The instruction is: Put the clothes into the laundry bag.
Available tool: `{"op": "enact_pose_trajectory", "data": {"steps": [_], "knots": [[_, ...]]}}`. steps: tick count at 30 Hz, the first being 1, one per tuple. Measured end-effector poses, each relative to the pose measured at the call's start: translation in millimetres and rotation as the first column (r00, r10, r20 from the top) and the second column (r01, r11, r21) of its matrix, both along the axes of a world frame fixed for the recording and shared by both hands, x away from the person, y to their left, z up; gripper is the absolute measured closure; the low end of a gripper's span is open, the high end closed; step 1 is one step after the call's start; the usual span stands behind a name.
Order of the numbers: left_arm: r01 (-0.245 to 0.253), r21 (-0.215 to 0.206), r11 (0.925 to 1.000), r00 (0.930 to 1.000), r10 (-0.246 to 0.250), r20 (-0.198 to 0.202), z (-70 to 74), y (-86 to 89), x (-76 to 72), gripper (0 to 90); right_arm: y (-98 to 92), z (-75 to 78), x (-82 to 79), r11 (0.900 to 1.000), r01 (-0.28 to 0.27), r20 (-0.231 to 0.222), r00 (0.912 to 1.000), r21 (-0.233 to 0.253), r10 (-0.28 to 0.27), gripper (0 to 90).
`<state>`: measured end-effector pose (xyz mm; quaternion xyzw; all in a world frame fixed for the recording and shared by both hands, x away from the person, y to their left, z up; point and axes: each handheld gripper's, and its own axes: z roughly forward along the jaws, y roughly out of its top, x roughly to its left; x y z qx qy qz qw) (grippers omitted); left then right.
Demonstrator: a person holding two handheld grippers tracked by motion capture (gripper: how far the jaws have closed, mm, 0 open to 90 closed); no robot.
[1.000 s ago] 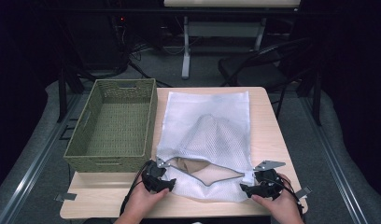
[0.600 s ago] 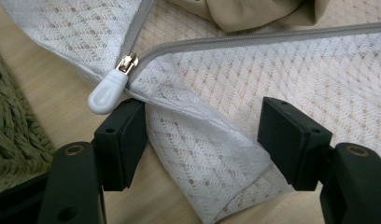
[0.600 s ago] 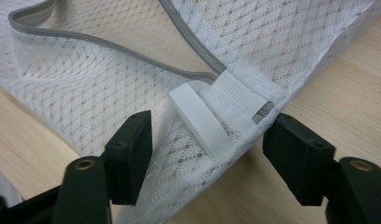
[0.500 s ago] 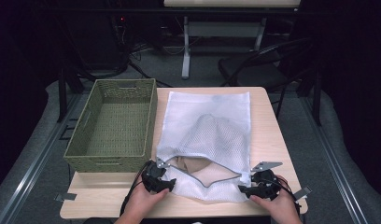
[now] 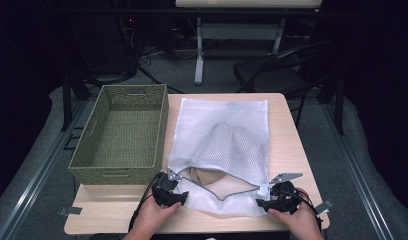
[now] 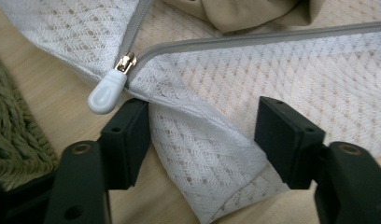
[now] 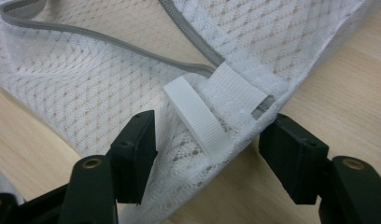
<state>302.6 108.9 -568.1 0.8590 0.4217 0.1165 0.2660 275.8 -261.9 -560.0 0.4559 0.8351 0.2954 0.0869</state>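
So the white mesh laundry bag (image 5: 219, 150) is lying flat on the wooden table (image 5: 287, 135), mouth toward the person, just to the right of the green woven basket (image 5: 123, 132), which looks empty. The zipper is open most of the way across the near edge and something tan, a folded garment (image 5: 204, 175) I'd guess, sits just inside the opening, with a bigger lump under the mesh further back. In the left gripper view you can see the white zipper pull (image 6: 108, 88) parked at the left corner of the mouth, right by the gray zipper tape (image 6: 254, 38). The left gripper (image 6: 202, 135) has its jaws spread wide with a fold of the bag's lower mesh edge between them, not pinched yet as far as I can tell. Same story on the other side: the right gripper (image 7: 208, 149) is spread open around the right corner, where a little white webbing loop (image 7: 198, 116) lies between the jaws next to the end of the zipper. My read is this is the "grab both corners of the bag" step, likely so the mouth can be held or lifted to get the garment out, maybe into the basket. Next move would be to close both grippers on the fabric, and get a decent bite since thin mesh could slip, and mind that the left one doesn't catch the pull instead.
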Motion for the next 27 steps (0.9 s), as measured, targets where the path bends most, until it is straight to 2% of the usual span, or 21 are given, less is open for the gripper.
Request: {"op": "enact_pose_trajectory", "data": {"steps": [7, 13, 14, 18, 23, 24, 27], "knots": [[0.023, -0.007, 0.9997, 0.9997, -0.023, -0.001, 1.4, -1.9, -1.7, 49.3, 5.5, -1.3, -0.4, 0.999, -0.038, -0.005, 0.9992, 0.005, 0.038, 42.0], [0.033, -0.018, 0.9993, 0.9995, -0.033, -0.003, 1.9, -2.4, -1.1, 58.2, 9.8, -3.0, 0.6, 0.997, -0.074, -0.009, 0.9973, -0.029, 0.073, 48.7], [0.037, -0.013, 0.9992, 0.9993, -0.037, -0.002, 2.2, -2.1, -0.8, 61.2, 10.0, -2.9, 0.7, 0.996, -0.074, -0.006, 0.9973, -0.042, 0.074, 50.7], [0.035, -0.027, 0.999, 0.9994, -0.035, -0.004, 2.1, -2.1, 0.0, 66.2, 10.4, -2.6, 1.1, 0.995, -0.089, -0.007, 0.996, -0.04, 0.089, 56.3], [0.041, -0.023, 0.9989, 0.9992, -0.041, -0.004, 2.4, -1.7, 0.5, 73.4, 12.9, -2.3, 1.3, 0.993, -0.109, -0.009, 0.9941, -0.045, 0.108, 65.1], [0.041, -0.025, 0.9988, 0.9991, -0.041, -0.006, 2.3, -1.8, 0.6, 74.4, 14.1, -3.4, 0.7, 0.994, -0.101, -0.002, 0.9948, -0.032, 0.101, 66.4], [0.041, -0.033, 0.9986, 0.9991, -0.041, -0.007, 2.1, -2.5, 0.6, 76.5, 13.9, -2.1, 1.3, 0.991, -0.128, -0.012, 0.9918, -0.044, 0.127, 70.2]]}}
